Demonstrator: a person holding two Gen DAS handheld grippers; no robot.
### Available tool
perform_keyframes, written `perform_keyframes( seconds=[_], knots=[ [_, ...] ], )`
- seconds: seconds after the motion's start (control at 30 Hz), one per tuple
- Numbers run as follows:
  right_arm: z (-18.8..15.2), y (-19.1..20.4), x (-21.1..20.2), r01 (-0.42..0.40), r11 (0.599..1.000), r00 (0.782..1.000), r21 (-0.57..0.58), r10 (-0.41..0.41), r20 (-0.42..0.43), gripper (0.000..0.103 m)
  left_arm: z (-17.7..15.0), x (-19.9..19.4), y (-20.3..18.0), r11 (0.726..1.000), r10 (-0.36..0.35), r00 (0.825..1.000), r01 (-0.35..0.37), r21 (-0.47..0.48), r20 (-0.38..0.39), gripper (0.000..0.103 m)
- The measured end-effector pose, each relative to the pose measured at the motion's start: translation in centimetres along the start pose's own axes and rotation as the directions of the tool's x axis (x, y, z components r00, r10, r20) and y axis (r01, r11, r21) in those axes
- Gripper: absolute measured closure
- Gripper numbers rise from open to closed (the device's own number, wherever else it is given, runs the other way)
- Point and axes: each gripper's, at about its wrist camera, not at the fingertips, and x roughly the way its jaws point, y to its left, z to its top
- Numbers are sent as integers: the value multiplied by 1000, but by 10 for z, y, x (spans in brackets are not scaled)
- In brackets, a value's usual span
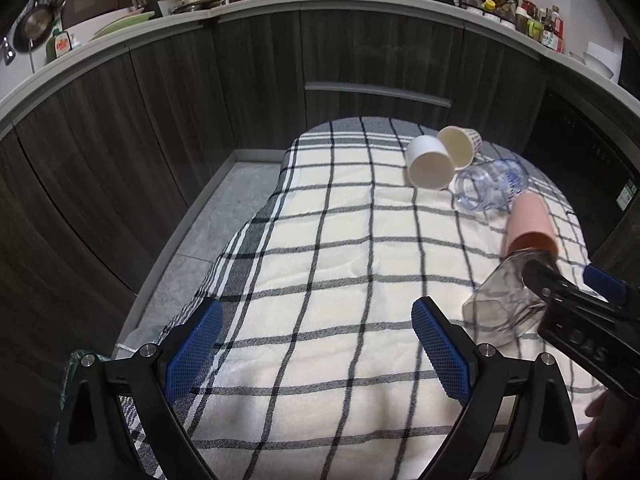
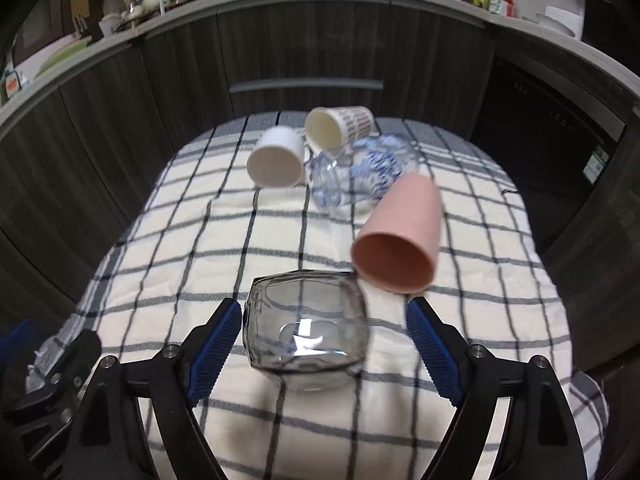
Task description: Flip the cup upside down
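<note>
A clear square glass cup (image 2: 306, 330) lies between the fingers of my right gripper (image 2: 320, 344), which is open; the left pad touches its side, the right pad stands apart. It also shows in the left wrist view (image 1: 504, 300), beside my right gripper (image 1: 568, 284). A pink cup (image 2: 400, 236) lies on its side just behind it, mouth toward me. Farther back lie a white cup (image 2: 276, 160), a cream patterned cup (image 2: 336, 126) and a clear plastic cup (image 2: 360, 172). My left gripper (image 1: 316, 352) is open and empty over the checked cloth (image 1: 320, 240).
The cloth-covered table ends at its left edge (image 1: 224, 240), with grey floor (image 1: 208, 220) beyond. Dark wood cabinets (image 1: 240, 80) curve behind it, under a counter with dishes and bottles (image 1: 532, 16).
</note>
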Motion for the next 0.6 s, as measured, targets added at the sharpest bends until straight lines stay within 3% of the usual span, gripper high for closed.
perform_keyframes(
  seconds=[0.37, 0.6],
  knots=[
    [1, -25, -84, 34, 999, 994, 8, -35, 104, 8, 8, -45, -20, 998, -54, 997, 52, 32, 47, 3],
    [-4, -34, -107, 44, 999, 993, 15, -45, 112, 6, 8, -69, -24, 998, -49, 996, 45, 44, 80, 0]
  ],
)
